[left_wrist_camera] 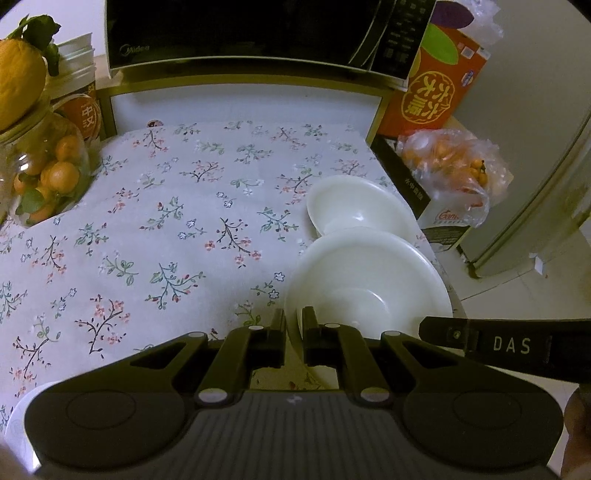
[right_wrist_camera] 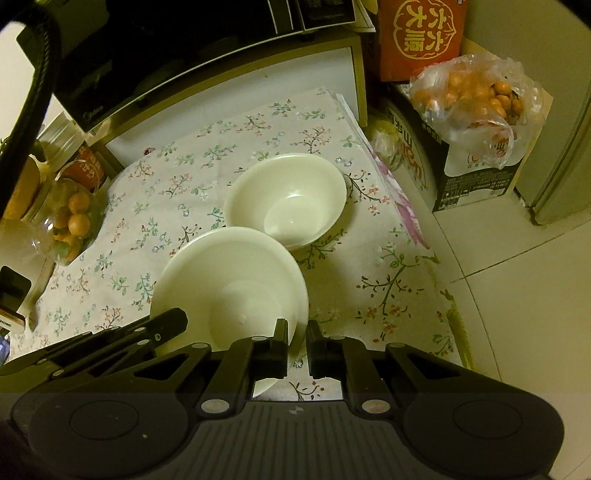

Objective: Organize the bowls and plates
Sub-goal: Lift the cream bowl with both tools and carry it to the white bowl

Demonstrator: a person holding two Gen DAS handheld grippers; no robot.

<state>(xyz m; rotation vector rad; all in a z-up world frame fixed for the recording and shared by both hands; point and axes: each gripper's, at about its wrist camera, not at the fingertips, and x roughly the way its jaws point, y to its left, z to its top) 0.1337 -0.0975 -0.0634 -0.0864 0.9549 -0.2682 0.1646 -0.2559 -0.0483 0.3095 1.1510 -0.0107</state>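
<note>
A white deep plate (left_wrist_camera: 369, 280) (right_wrist_camera: 229, 280) sits at the near right of the floral tablecloth (left_wrist_camera: 166, 221). Both grippers hold it by the rim. My left gripper (left_wrist_camera: 295, 319) is shut on its near left edge, the thin rim pinched between the pads. My right gripper (right_wrist_camera: 298, 328) is shut on the opposite edge, and its black finger (left_wrist_camera: 428, 325) reaches in from the right in the left wrist view. The left gripper (right_wrist_camera: 170, 321) shows at the plate's lower left in the right wrist view. Just behind the plate a white bowl (left_wrist_camera: 354, 206) (right_wrist_camera: 288, 199) stands upright, close to or touching it.
A black microwave (left_wrist_camera: 240, 33) stands at the back. A glass jar of oranges (left_wrist_camera: 48, 173) is at the left. A red box (left_wrist_camera: 436, 92) and a plastic bag of oranges (left_wrist_camera: 450, 166) sit on cartons past the table's right edge. Tiled floor (right_wrist_camera: 517, 295) lies beyond.
</note>
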